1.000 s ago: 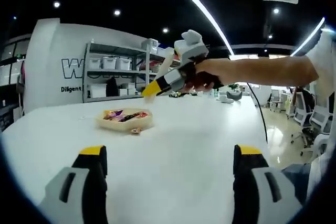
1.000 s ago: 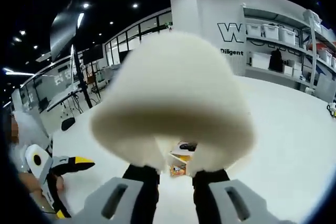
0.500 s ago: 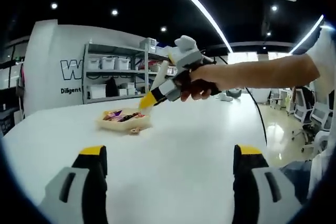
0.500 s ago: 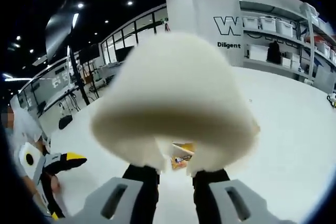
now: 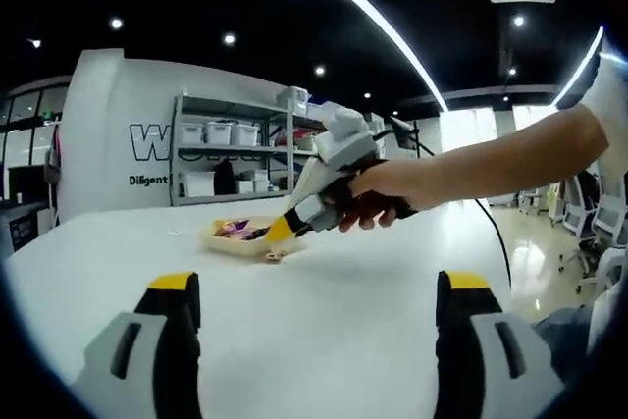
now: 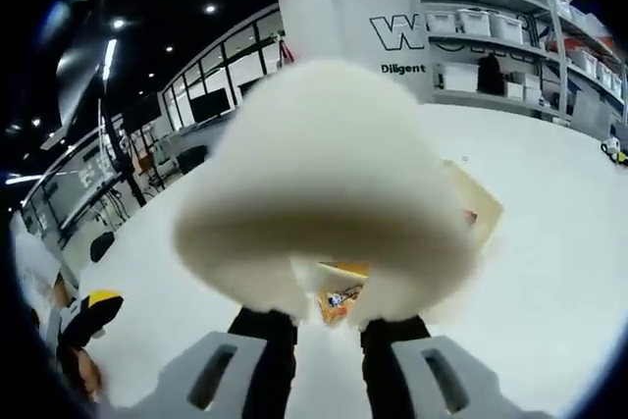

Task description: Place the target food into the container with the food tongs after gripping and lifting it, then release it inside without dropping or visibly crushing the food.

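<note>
Now my right gripper (image 6: 329,326), clamped on the food tongs (image 6: 324,183), nears the container (image 5: 250,235) at mid-left; the food (image 5: 279,255) lies just beside its near rim. I'd descend slowly and squeeze gently. The left gripper (image 5: 314,326) idles, jaws apart.

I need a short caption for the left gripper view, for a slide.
The right gripper, held in a hand, reaches down to the food tray on the white table.

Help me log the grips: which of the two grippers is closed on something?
The right gripper, reaching over the tray, is shut on the cream tongs. The left gripper has its jaws spread wide with nothing between them.
</note>
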Demonstrator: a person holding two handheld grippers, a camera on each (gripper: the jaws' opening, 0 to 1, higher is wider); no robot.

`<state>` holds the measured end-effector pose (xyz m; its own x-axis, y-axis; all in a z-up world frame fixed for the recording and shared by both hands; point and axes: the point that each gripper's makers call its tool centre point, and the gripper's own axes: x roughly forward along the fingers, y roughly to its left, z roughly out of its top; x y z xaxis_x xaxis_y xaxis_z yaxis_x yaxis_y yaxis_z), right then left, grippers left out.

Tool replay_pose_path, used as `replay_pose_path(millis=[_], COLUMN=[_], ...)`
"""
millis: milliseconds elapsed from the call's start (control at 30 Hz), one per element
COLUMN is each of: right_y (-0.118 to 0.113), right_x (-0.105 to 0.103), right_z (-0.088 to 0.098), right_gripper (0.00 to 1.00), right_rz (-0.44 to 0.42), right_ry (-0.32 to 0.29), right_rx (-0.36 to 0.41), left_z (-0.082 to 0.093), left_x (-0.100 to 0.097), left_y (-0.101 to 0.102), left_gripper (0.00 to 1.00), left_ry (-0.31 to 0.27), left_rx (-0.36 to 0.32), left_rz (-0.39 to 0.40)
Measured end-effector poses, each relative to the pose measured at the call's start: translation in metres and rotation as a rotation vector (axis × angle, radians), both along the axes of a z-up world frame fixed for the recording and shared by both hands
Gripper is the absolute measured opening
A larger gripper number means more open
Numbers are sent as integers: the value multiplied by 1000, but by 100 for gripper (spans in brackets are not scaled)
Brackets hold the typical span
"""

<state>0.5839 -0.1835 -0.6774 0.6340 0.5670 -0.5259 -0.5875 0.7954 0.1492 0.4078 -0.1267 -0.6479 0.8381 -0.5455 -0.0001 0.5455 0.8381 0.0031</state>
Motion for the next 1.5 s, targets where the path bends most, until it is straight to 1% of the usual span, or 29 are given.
replay_pose_path(millis=[33, 67, 100, 133, 200, 300, 467, 533, 600, 700, 767, 833, 867, 967, 1000, 1033, 1100, 1133, 1200, 1300, 1400, 1467, 1500], right_y=[1, 2, 3, 4, 4, 6, 2, -5, -13, -26, -32, -33, -32, -24, -19, -12, -6, -1, 3, 7, 6, 5, 4], right_x=[3, 4, 6, 5, 7, 5, -2, -6, -15, -23, -21, -17, -14, -10, -7, -4, -2, 0, 3, 6, 0, -2, -7], right_z=[-2, -3, -2, -4, -7, -8, -8, -11, -14, -13, -6, 0, 4, 4, 3, -2, -8, -6, -5, -7, -8, -8, -8], right_gripper=[18, 19, 19, 19, 18, 17, 16, 16, 16, 17, 17, 17, 17, 18, 18, 18, 18, 18, 18, 18, 18, 18, 18], right_rz=[-8, -13, -16, -16, -16, -5, 18, 29, 36, 33, 15, 3, -11, -21, -24, -23, -26, -26, -20, -19, -19, -9, 2], right_ry=[-18, -20, -53, -52, -71, -71, -28, 7, 37, 40, 35, 32, 28, 15, -3, -9, -12, -42, -73, -65, -69, -67, -67], right_rx=[-13, -15, -34, -44, -84, -88, -80, -77, -71, -64, -32, -8, 9, 27, 30, 35, 28, 39, 14, 13, 7, -7, -22], left_z=[1, 1, 2, 2, 2, 3, 4, 4, 3, 2, 1, 0, 0, 0, 0, -1, -3, -4, -2, -2, -3, -4, -3], left_x=[1, 1, 1, 1, 1, 0, 1, 2, 1, 0, 1, 1, 1, 1, 1, 2, 4, 5, 3, 2, 3, 3, 0], left_y=[2, 2, 1, 1, 0, -3, 1, 1, -1, -4, -5, -5, -5, -4, -4, -4, -2, -1, -1, -1, -1, -2, -4], left_gripper=[99, 99, 99, 99, 99, 99, 99, 99, 99, 99, 99, 99, 99, 99, 99, 99, 99, 99, 99, 99, 99, 99, 99], left_ry=[-2, -4, -6, -5, -3, 2, 14, 22, 26, 24, 30, 36, 38, 33, 32, 36, 53, 64, 66, 69, 70, 72, 69], left_rx=[-9, -10, -11, -12, -10, -20, -60, -71, -73, -62, -57, -59, -60, -56, -56, -56, -63, -71, -84, -95, -96, -94, -93], left_rz=[7, 7, 7, 6, 2, -6, -3, -8, -13, -21, -25, -29, -29, -24, -22, -22, -16, -11, -15, -27, -34, -36, -37])
